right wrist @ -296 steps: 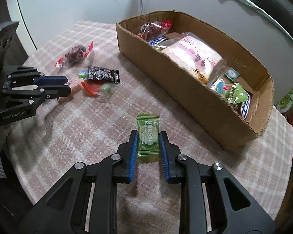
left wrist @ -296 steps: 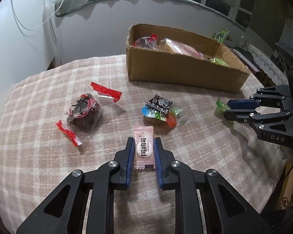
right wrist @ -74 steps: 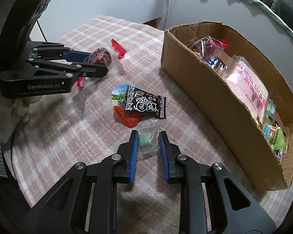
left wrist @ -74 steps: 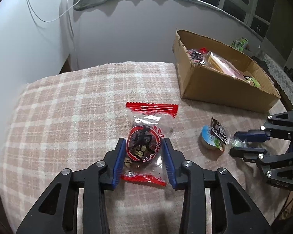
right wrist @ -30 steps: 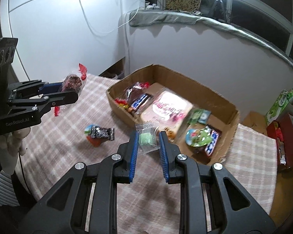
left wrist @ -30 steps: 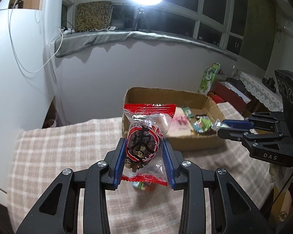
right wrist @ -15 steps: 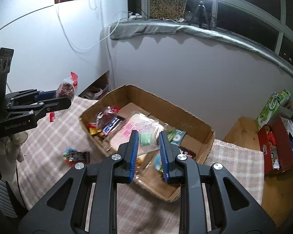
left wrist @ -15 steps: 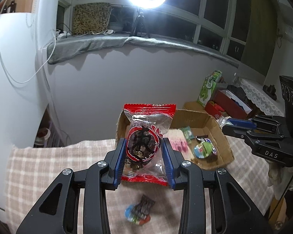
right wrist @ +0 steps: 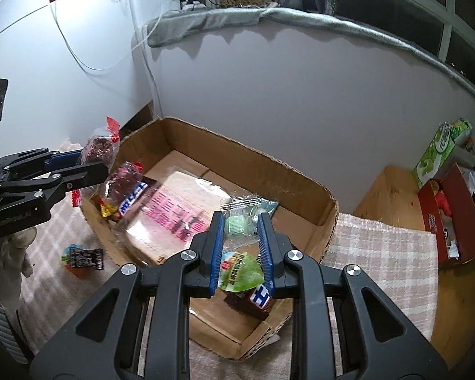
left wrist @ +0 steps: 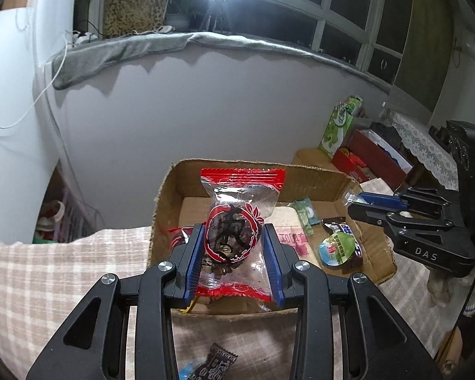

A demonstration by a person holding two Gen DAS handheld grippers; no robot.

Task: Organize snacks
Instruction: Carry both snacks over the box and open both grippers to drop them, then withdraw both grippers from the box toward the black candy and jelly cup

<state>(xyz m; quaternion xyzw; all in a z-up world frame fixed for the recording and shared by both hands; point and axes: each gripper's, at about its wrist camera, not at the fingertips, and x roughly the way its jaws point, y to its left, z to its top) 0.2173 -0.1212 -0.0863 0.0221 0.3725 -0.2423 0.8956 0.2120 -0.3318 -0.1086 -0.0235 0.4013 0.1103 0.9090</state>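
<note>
Holding a clear bag with red ends and a dark round sweet inside, the left hand-held gripper squeezes it between its 2 blue pads. The bag stands upright and hangs in the air over the near left end of the open brown cardboard box. In the right wrist view the same bag pokes up from the left hand-held gripper at the left edge of the box.

The right hand-held gripper is clenched on a small clear wrapper with a pale green candy inside. It hangs above the near right part of the box. In the left wrist view this right hand-held gripper comes in from the right, and only a clear bit of wrapper shows at its tip.

Inside the box lie a big clear bag with pink writing, a round green-lidded jelly cup, a dark candy bar with blue and white letters, and a dark red snack bag with another blue and white bar at the left end.

The box sits on a bench covered by a pink and white checked cloth. On the cloth, just left of the box, rest a black candy wrapper with white writing and a small blue-topped cup under it. A tall green carton and a red box stand off to the right, apart from the bench.
</note>
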